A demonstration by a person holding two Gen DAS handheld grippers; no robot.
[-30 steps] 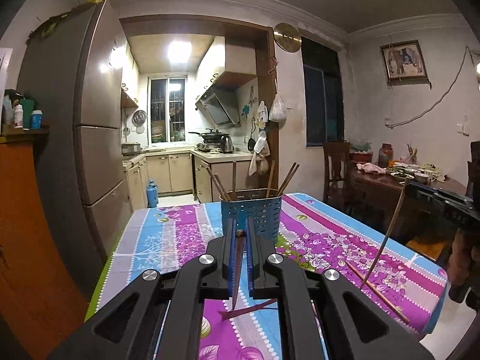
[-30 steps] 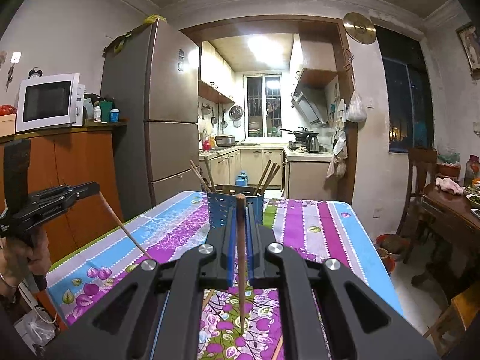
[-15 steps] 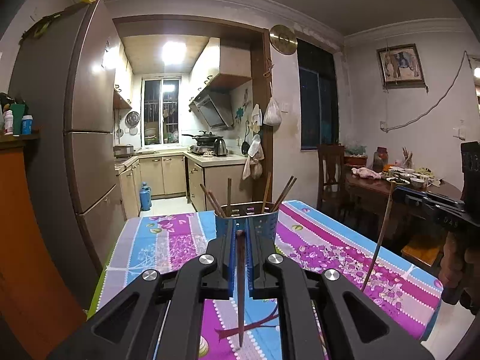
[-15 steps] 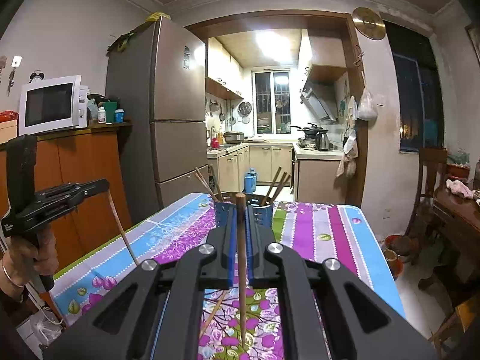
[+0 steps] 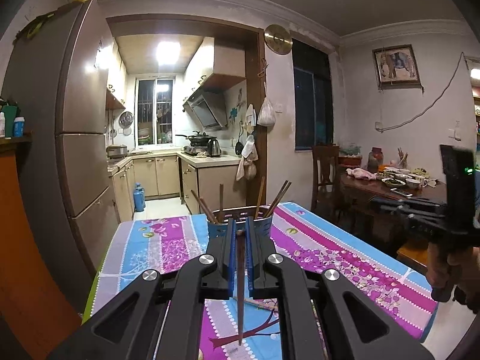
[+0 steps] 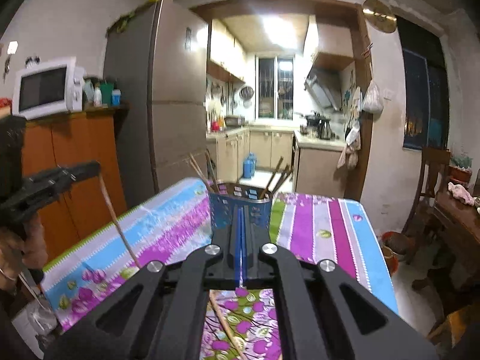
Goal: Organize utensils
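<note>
L hand-held gripper (image 5: 240, 234): black plastic arms, blue pad strips, silver bolts; jaws narrow, clamped on a dark wooden chopstick (image 5: 240, 285) that hangs near-vertical, tip down at lower centre of frame.
R hand-held gripper (image 6: 241, 210): same build; blue pads pressed together, nothing seen betw. them. Jaws have just been closing to fully shut.
Cross views: L gripper also at far left of R view (image 6: 69, 172), its chopstick (image 6: 117, 225) slanting down-right; R gripper at far right of L view (image 5: 414, 210), a hand (image 5: 450, 267) round its grip.
Holder (image 5: 240, 225): blue perforated cylinder, metal-looking, upright at frame centre just past the L fingertips; in R view (image 6: 240, 207) also dead centre. Several brown chopsticks (image 5: 277, 196) lean out of it at angles.
Loose sticks: one pale wooden chopstick (image 6: 225, 324) flat on the cloth under the R gripper, lower centre; another (image 5: 258, 303) lies under the L gripper.
Counter (image 5: 330, 249): covered w/ glossy floral cloth, stripes of blue, purple, magenta, white dotted edging.
Room: tall brown-grey fridge (image 5: 81, 138) at left; white microwave (image 6: 48, 88) on orange cabinet (image 6: 75, 165), upper left of R view; lit kitchen thru doorway, beige cabinets, range hood; dark wood dining table (image 5: 390, 189) w/ bowls at right; framed picture (image 5: 396, 64) upper right.
</note>
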